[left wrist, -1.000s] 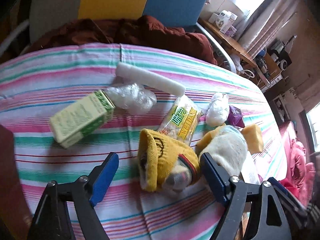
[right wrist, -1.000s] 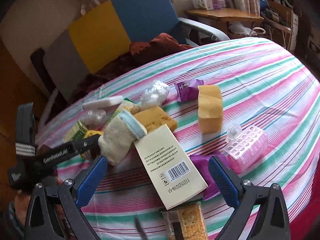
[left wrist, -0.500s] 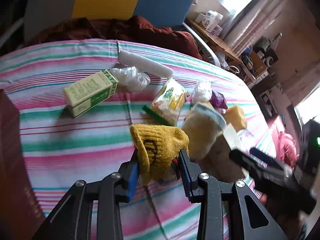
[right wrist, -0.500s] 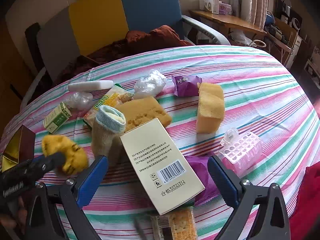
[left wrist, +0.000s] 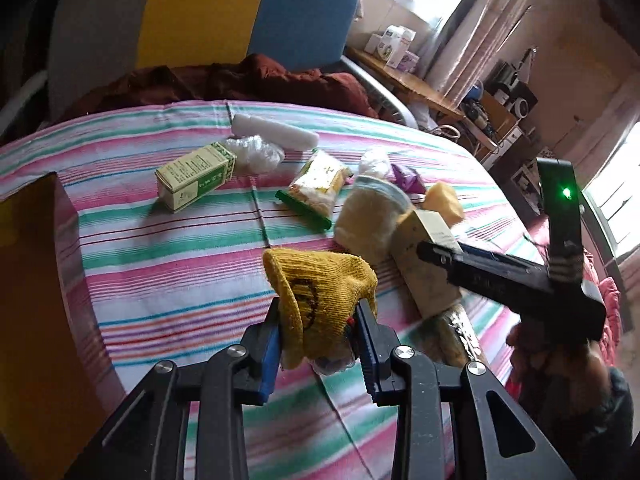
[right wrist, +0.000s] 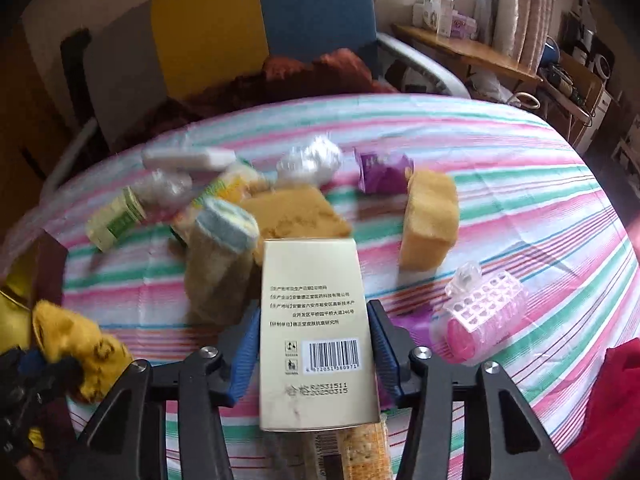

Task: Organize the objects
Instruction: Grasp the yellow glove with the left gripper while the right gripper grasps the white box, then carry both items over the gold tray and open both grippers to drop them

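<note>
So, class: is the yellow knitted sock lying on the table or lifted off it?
Lifted. The left tool is shut on the yellow sock, which hangs bunched between its blue pads above the striped tablecloth.
</note>
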`<act>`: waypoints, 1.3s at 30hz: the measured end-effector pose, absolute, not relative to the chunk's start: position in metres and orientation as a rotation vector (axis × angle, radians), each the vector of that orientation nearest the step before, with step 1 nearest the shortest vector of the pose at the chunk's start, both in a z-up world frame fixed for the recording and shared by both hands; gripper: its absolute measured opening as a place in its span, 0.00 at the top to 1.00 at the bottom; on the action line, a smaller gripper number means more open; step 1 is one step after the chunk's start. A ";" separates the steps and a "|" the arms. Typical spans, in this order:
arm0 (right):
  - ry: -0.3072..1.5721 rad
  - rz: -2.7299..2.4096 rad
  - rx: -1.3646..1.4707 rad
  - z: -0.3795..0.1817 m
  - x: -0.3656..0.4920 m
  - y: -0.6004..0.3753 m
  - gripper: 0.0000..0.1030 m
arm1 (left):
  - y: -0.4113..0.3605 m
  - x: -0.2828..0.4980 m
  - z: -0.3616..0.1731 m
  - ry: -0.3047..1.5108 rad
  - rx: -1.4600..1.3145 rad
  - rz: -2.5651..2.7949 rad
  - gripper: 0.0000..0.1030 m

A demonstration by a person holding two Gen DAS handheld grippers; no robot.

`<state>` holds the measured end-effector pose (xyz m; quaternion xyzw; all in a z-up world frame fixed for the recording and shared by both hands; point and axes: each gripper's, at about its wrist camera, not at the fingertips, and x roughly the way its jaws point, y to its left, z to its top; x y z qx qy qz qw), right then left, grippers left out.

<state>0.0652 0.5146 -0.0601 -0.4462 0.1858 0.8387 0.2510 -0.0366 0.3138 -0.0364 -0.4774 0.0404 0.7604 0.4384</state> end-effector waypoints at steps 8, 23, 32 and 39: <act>0.666 2.414 -1.003 -0.021 0.091 0.509 0.51 | 0.256 -0.028 0.004 0.026 -1.088 1.956 0.67; 0.622 2.883 -1.246 0.013 -0.004 0.316 0.51 | 0.069 -0.054 -0.001 -0.100 -1.108 2.363 0.66; 0.506 2.959 -1.408 -0.005 -0.058 0.220 0.34 | 0.001 -0.046 -0.020 -0.168 -1.147 2.536 0.38; 0.046 2.986 -1.135 0.011 -0.026 0.188 0.34 | -0.016 -0.041 -0.013 -0.137 -1.090 2.696 0.19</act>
